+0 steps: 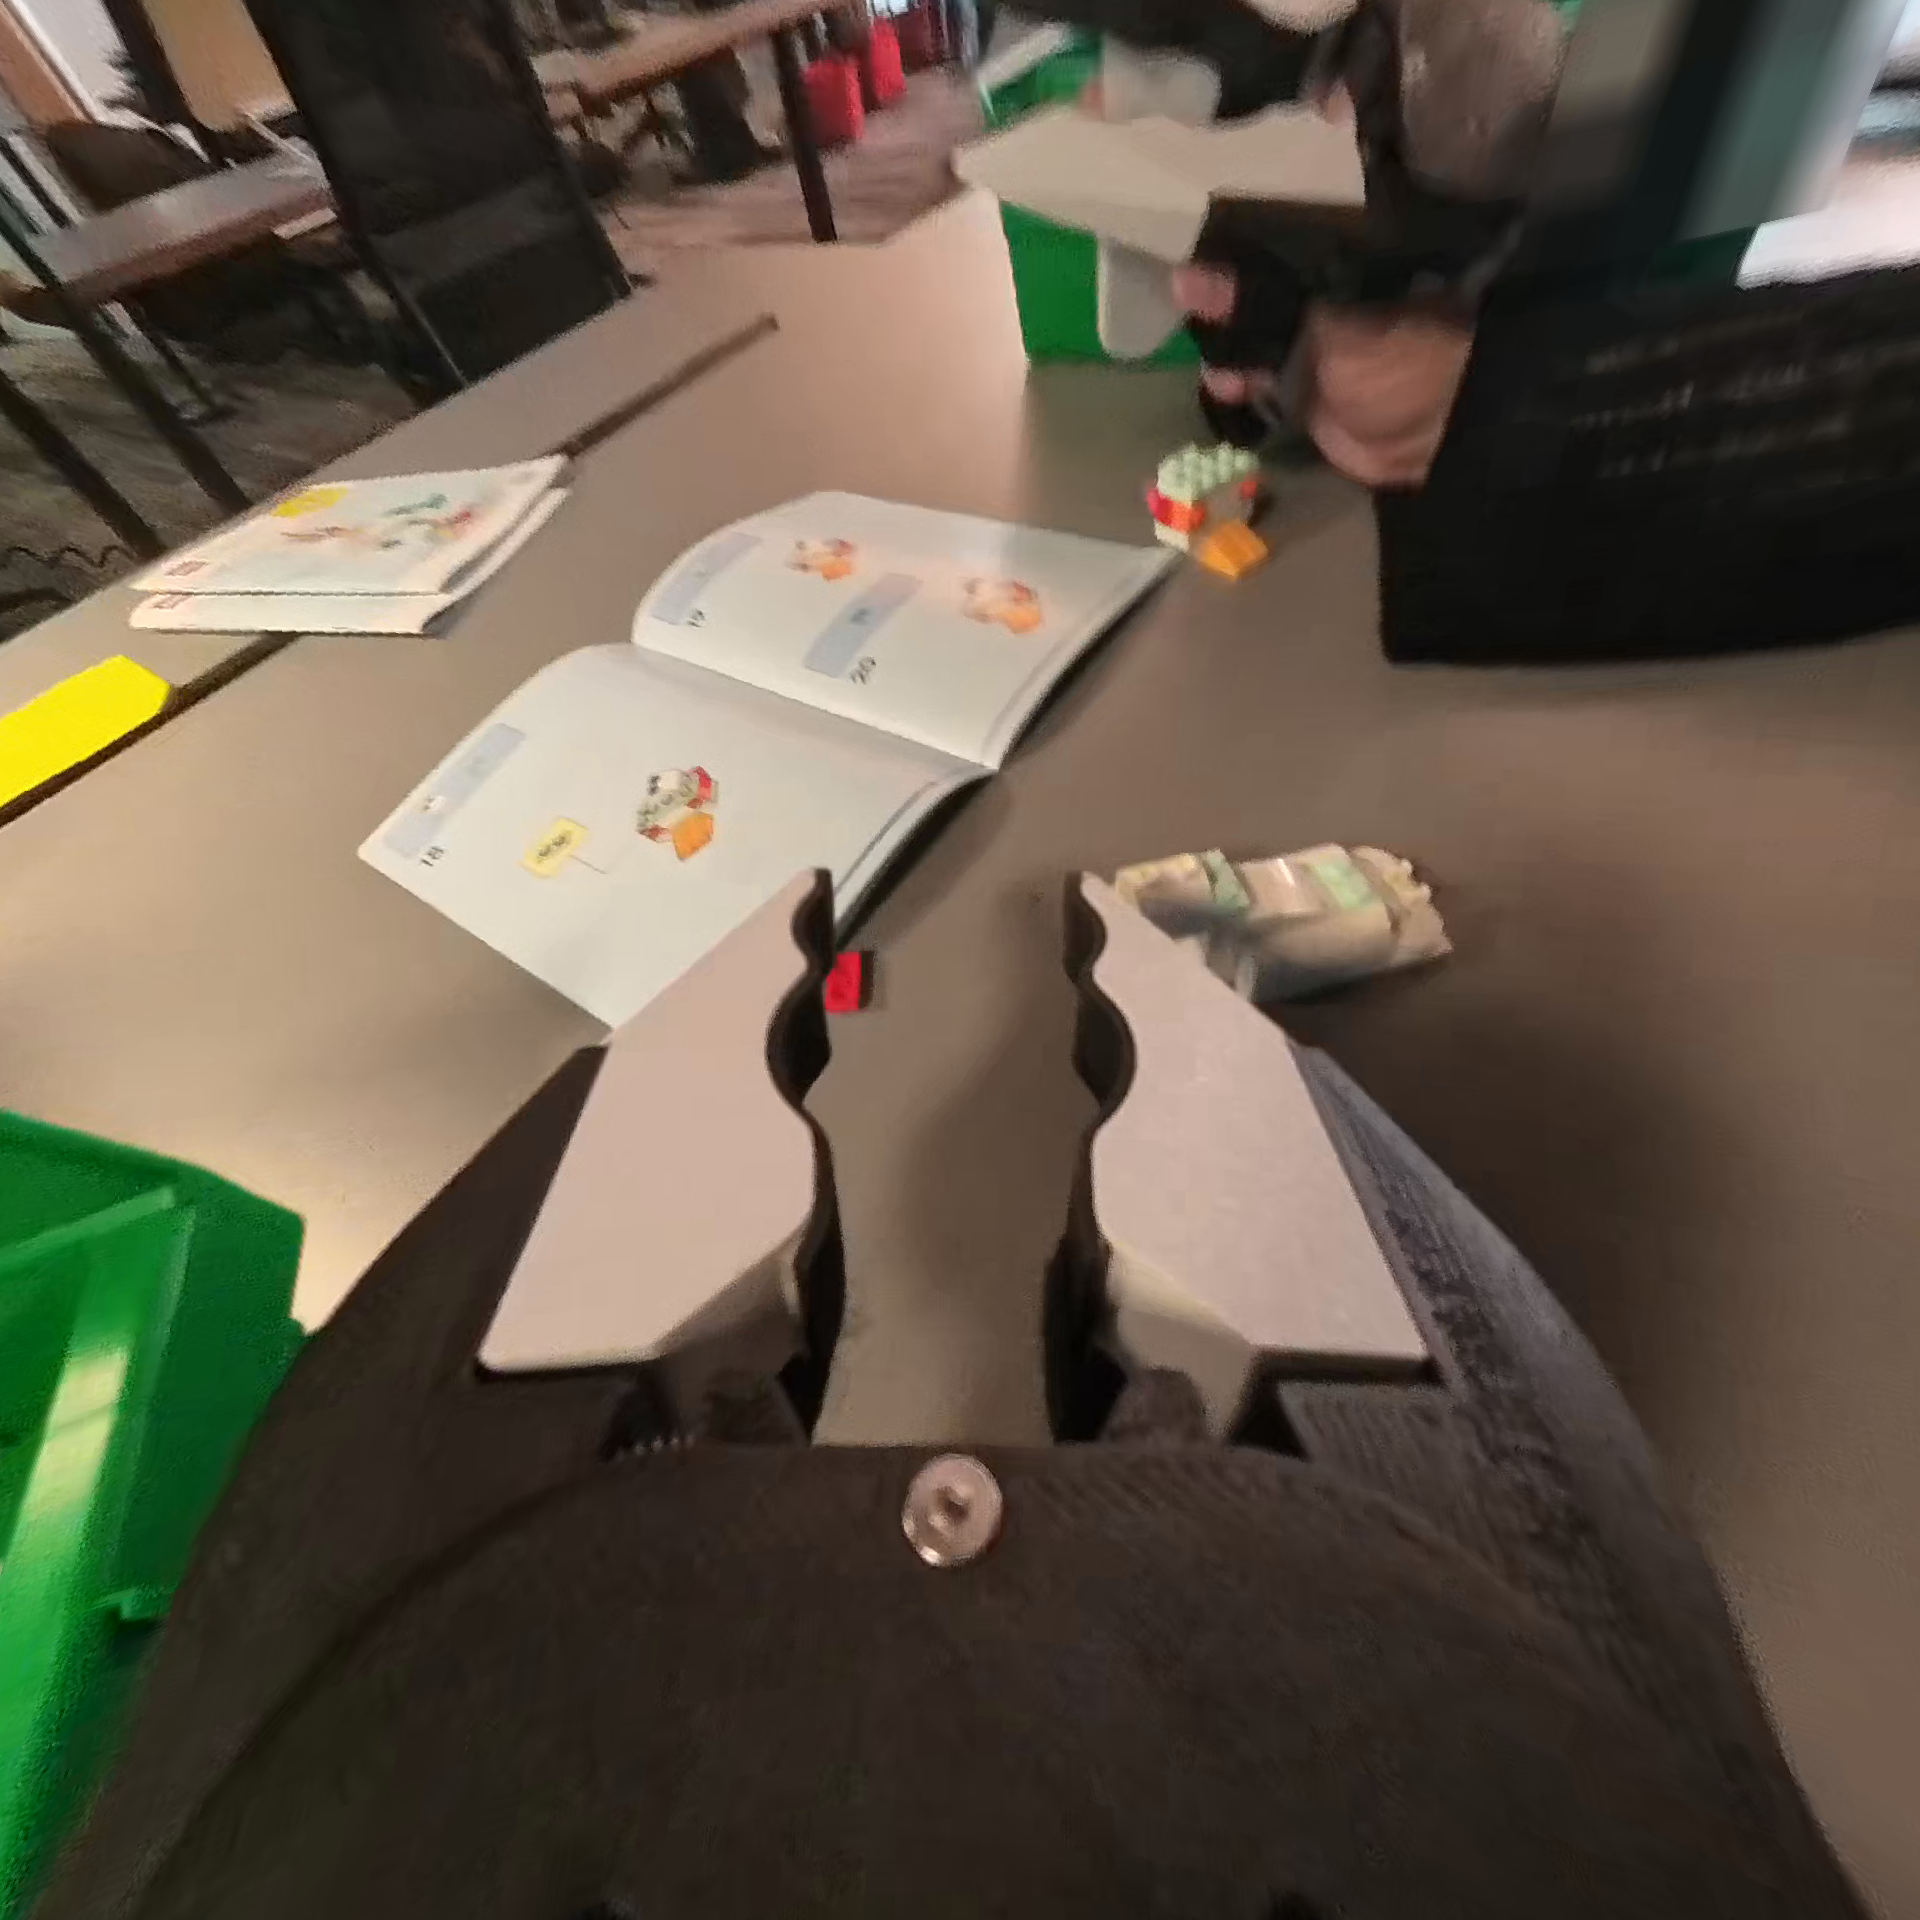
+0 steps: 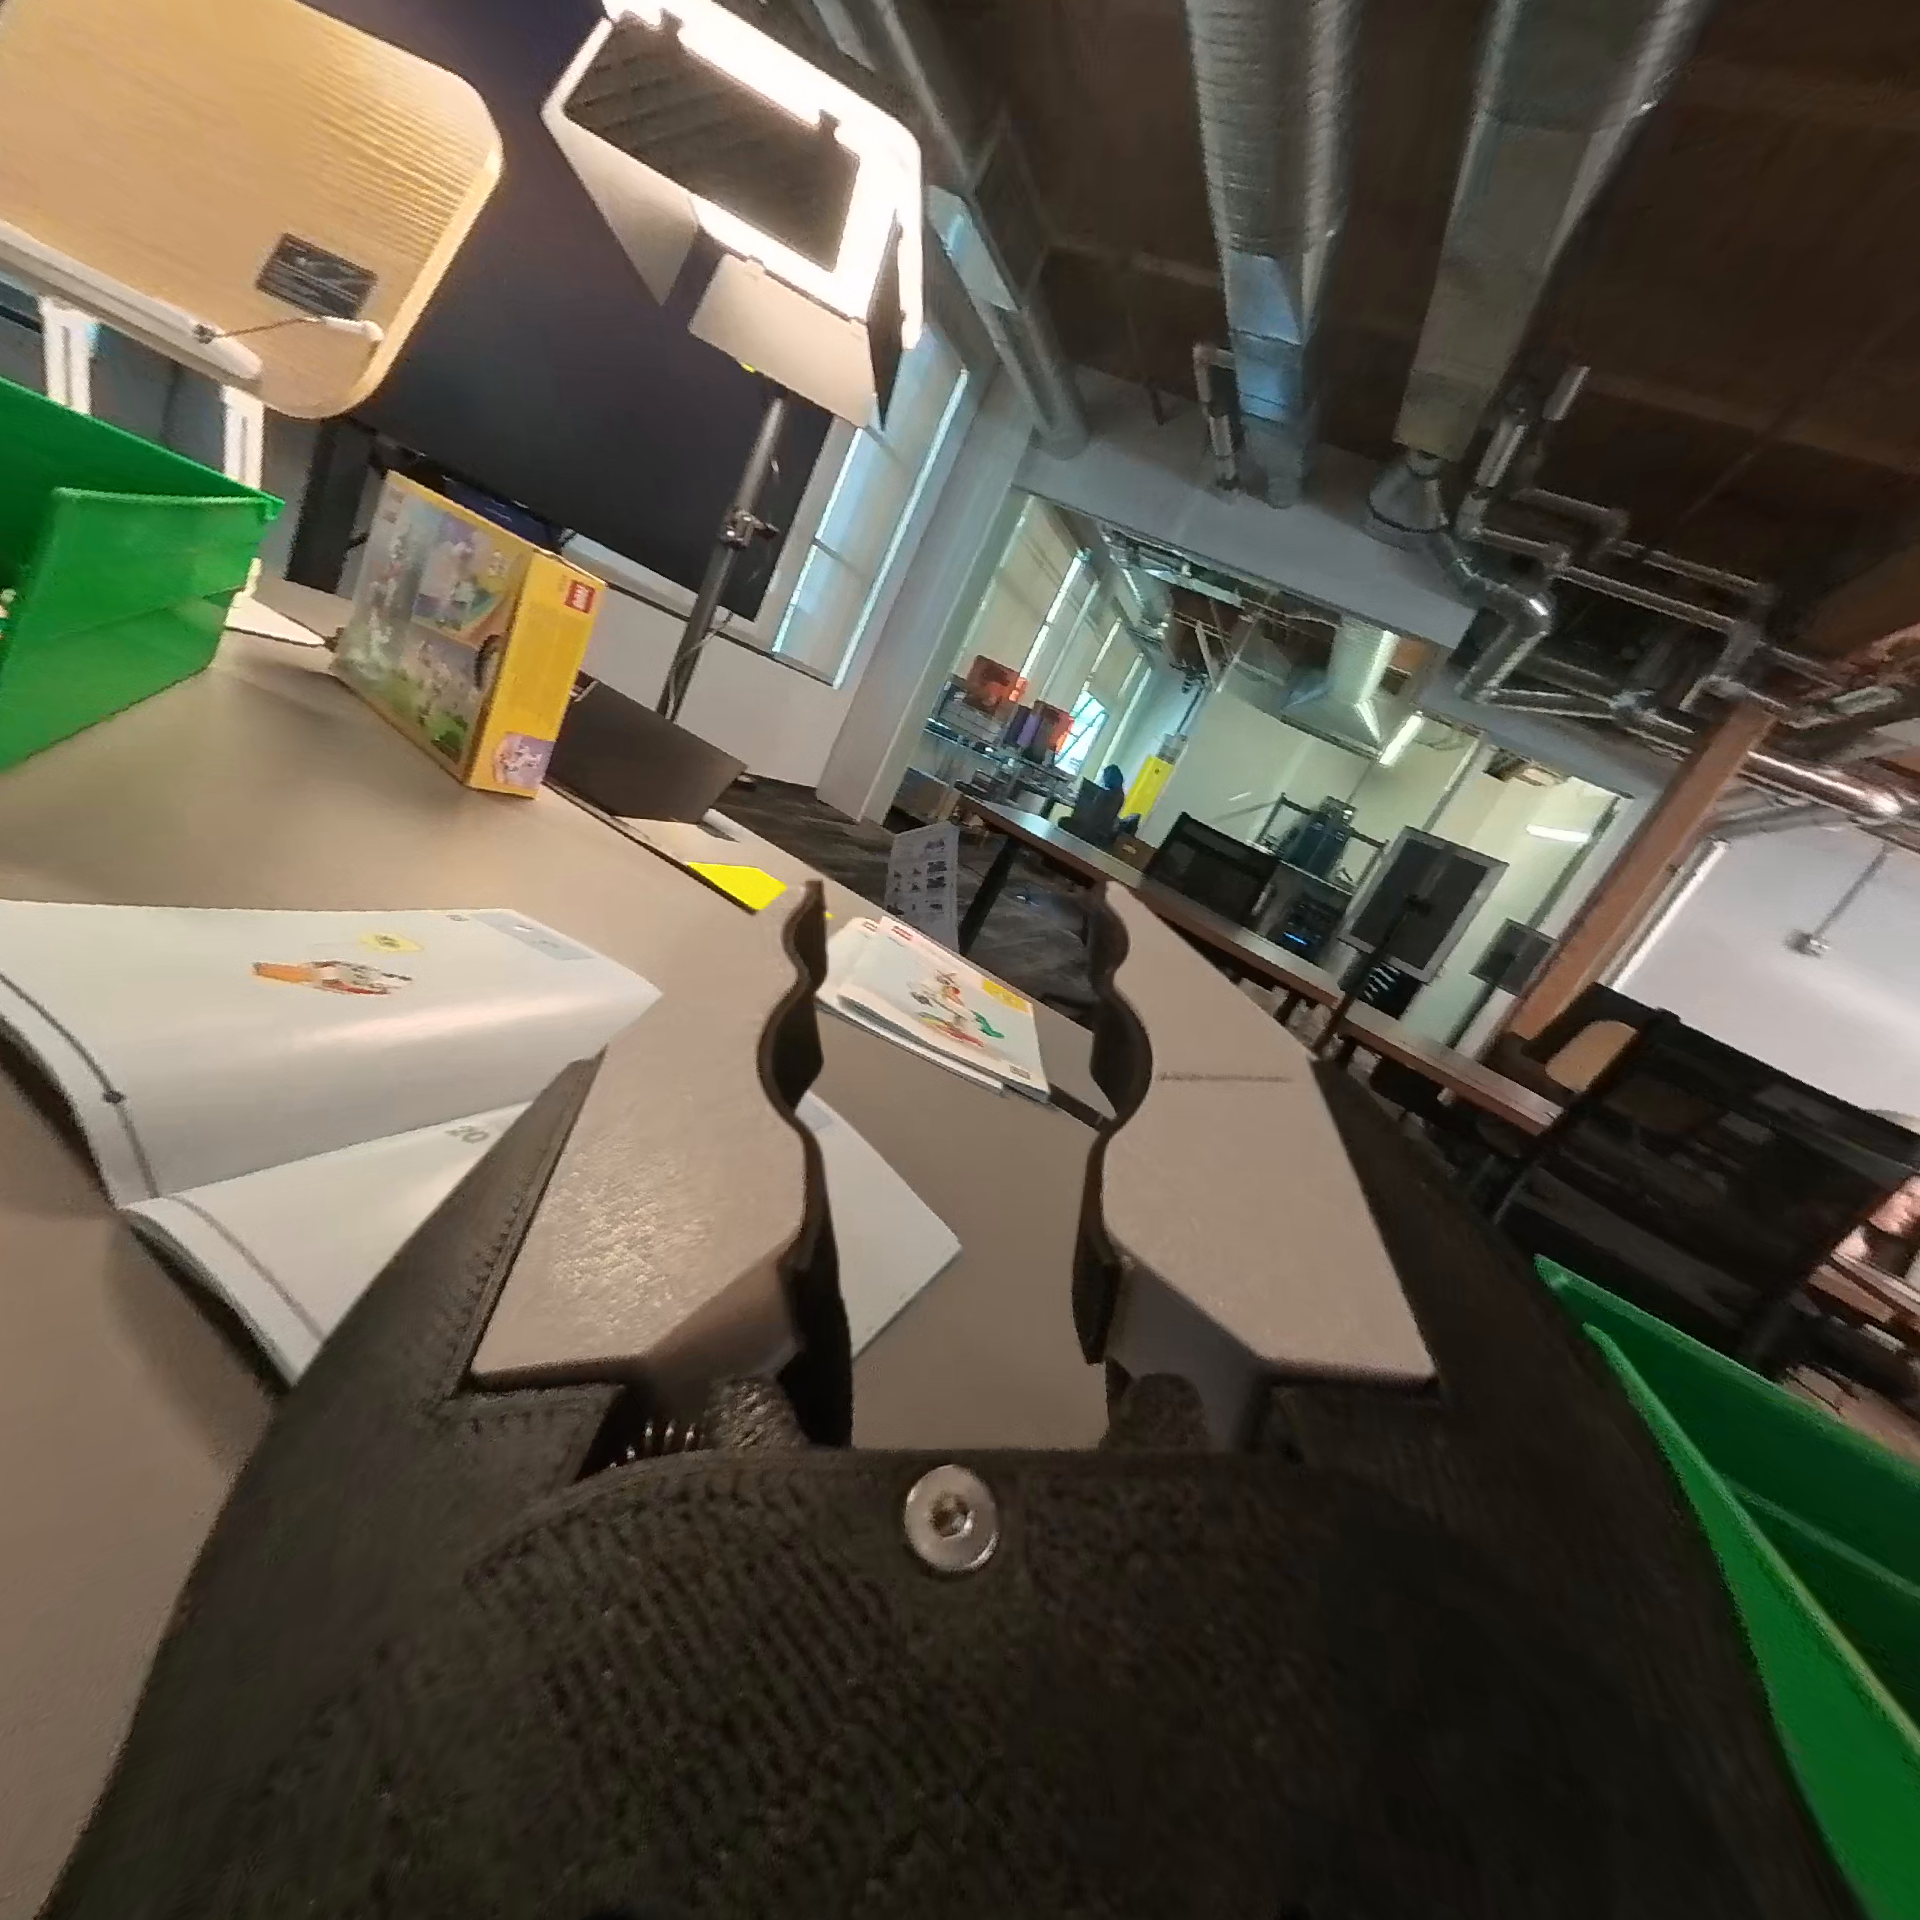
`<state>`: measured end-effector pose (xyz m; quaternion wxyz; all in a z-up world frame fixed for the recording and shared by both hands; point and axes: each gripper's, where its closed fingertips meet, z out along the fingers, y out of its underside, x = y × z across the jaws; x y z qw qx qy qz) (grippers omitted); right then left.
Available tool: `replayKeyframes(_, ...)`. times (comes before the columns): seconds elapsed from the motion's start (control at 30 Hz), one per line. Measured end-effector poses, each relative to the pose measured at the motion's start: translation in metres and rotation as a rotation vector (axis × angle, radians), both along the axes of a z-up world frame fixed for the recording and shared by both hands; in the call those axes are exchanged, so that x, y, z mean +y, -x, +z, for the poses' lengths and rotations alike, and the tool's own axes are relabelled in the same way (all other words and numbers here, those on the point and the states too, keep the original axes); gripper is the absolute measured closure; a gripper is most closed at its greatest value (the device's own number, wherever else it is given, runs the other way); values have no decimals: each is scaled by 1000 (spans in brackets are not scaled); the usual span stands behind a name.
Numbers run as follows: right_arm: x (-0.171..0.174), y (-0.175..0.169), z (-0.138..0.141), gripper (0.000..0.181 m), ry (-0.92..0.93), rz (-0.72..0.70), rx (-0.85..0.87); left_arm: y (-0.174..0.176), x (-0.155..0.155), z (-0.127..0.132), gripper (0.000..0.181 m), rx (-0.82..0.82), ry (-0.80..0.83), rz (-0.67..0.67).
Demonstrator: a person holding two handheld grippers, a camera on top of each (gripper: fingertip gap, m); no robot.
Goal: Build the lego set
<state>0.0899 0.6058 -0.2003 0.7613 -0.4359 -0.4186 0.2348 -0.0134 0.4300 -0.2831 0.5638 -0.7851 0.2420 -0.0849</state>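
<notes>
In the left wrist view my left gripper [image 1: 948, 904] is open and empty, low over the grey table [image 1: 1558, 935]. A small red brick [image 1: 847, 980] lies just past its left fingertip, at the corner of the open instruction booklet [image 1: 727, 748]. A pale grey-and-green built piece [image 1: 1288, 914] lies just right of the right fingertip. A small white, red and orange model [image 1: 1210, 509] stands farther off, by the right gripper, which a hand [image 1: 1361, 405] holds. In the right wrist view my right gripper [image 2: 951, 914] is open and empty, tilted up over the booklet [image 2: 312, 1049].
Green bins stand at the near left [image 1: 94, 1351], the far middle [image 1: 1060, 281], the left [image 2: 104, 592] and the right [image 2: 1714, 1455]. A black crate [image 1: 1662, 468] is at the right. Closed booklets [image 1: 343, 551] [image 2: 935, 1008], a yellow tag [image 1: 73, 717] and the set's box [image 2: 468, 634] lie on the table.
</notes>
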Motion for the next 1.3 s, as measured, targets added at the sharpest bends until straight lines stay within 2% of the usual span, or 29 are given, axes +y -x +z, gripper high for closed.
replayKeyframes(0.03,3,-2,0,134,0,-19,3,2,0,5,138,-48,-18,10)
replayKeyframes(0.13,9,-6,0,139,-9,-77,-4,12,2,16,137,-141,-56,52)
replayKeyframes(0.27,11,-5,-2,144,-30,-107,-24,12,1,18,135,-171,-56,37)
replayKeyframes(0.43,16,-5,-4,146,-23,-120,-29,-10,-9,6,119,-141,28,-108)
replayKeyframes(0.63,20,-6,-4,148,-3,-123,-16,-22,-11,-8,115,-15,69,-149)
replayKeyframes(0.77,19,-5,-5,148,-12,-122,-26,-23,-10,-14,115,24,90,-147)
replayKeyframes(1.03,17,-3,-5,149,-21,-119,-32,-20,-8,-13,115,1,94,-129)
replayKeyframes(1.3,17,-4,-4,150,-25,-122,-30,7,1,7,117,-95,-13,19)
